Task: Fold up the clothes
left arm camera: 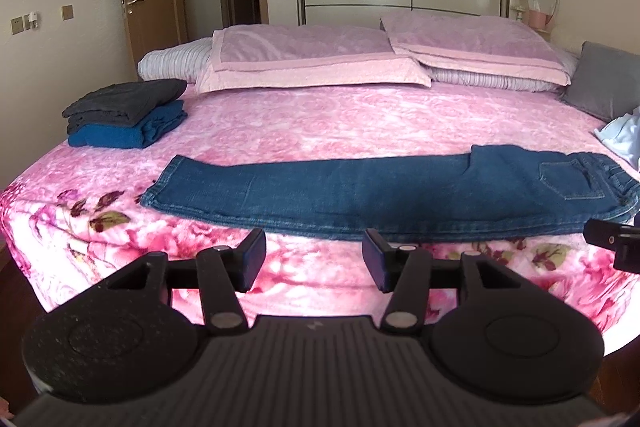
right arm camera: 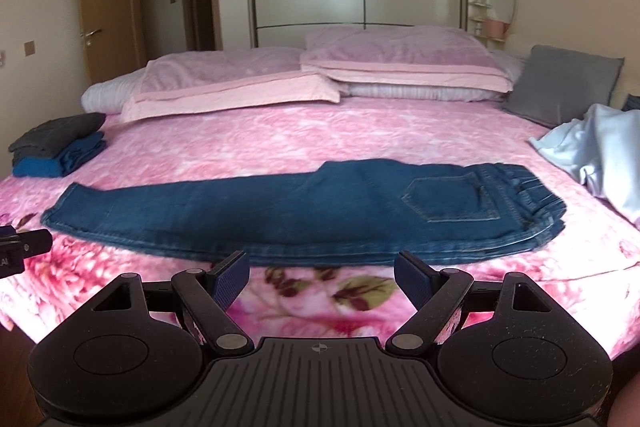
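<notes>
A pair of dark blue jeans [left arm camera: 380, 191] [right arm camera: 304, 215] lies flat across the pink floral bed, folded lengthwise leg over leg, waistband to the right and hems to the left. My left gripper [left arm camera: 314, 247] hovers open just in front of the jeans' near edge, nothing between its fingers. In the right wrist view my right gripper [right arm camera: 322, 267] is open too, just short of the near edge below the back pocket [right arm camera: 452, 199]. Each gripper's tip shows at the side of the other's view.
A stack of folded dark grey and blue clothes [left arm camera: 128, 111] [right arm camera: 60, 147] sits at the bed's left. A crumpled light blue garment [right arm camera: 600, 155] lies at the right by a grey cushion [right arm camera: 568, 87]. Pink pillows [left arm camera: 320, 59] lie at the head, with a wardrobe and an open door behind.
</notes>
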The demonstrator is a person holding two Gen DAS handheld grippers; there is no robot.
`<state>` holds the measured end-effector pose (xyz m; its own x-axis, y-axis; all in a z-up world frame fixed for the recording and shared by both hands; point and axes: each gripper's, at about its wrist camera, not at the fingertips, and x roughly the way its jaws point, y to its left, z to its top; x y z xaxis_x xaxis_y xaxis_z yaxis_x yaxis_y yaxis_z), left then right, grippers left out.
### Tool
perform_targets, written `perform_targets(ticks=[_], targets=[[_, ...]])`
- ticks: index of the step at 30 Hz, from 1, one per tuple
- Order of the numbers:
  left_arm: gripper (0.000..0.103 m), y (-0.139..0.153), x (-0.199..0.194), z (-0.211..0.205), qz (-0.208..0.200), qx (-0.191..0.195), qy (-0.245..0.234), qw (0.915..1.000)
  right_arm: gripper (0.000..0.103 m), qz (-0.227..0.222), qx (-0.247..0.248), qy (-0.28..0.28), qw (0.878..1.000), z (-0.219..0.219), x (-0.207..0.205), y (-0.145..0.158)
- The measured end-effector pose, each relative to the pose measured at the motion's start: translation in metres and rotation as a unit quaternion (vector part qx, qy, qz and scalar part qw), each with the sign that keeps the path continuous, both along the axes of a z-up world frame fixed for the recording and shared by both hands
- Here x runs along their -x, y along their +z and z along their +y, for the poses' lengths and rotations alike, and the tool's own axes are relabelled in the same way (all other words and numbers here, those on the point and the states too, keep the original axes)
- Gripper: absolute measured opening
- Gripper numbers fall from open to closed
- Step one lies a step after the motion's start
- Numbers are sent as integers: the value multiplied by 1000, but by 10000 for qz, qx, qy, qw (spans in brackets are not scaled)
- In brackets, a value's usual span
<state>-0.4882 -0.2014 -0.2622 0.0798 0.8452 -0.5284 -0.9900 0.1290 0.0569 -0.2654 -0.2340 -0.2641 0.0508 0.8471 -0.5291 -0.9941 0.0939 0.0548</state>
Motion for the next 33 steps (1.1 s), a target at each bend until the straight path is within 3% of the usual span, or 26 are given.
perform_targets(ticks=[8, 33], targets=[[49, -11, 0, 7, 57, 163, 9, 9999, 82, 57, 161, 67, 9998, 7, 1, -14], [49, -45, -19, 51, 40, 652, -193, 9977, 82, 292, 300, -618, 9972, 32, -35, -41]])
